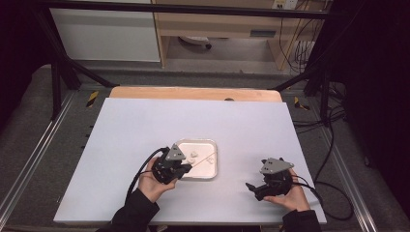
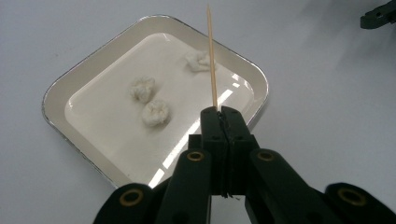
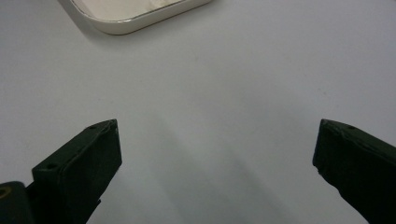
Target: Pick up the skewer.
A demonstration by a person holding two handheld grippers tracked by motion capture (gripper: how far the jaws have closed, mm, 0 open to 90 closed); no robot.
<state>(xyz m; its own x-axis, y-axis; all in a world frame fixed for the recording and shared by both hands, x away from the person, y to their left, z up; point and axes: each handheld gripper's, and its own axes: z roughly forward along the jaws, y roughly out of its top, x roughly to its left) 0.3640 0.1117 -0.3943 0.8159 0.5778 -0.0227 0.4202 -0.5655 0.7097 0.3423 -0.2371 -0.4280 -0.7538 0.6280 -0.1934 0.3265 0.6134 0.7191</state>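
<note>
Left hand-held gripper (image 2: 222,110) is clamped tight on a thin wooden skewer (image 2: 212,65), jaws fully together with the stick pinched right at the tips. Skewer sticks out past the jaws, pointed end up and away, and reaches over the tray (image 2: 254,77) in the left gripper view. Tray is a shallow white rounded-square dish with a metallic rim, sitting on the pale worktop (image 1: 145,125) a bit left of centre. Three small white lumps in it: two (image 2: 142,87) (image 2: 155,113) close together, the third (image 2: 198,60) apart near the far side, just beside the skewer line. Can't tell whether the tip touches anything. From the high view the left hand-held gripper (image 1: 186,166) sits at the tray's near-left edge, cable trailing back past the sleeve. Right hand-held gripper (image 1: 250,187) is well off to the right of the tray, above bare worktop, jaws spread wide with nothing between them; its own camera shows just a corner of the tray (image 3: 140,21) at the top.
</note>
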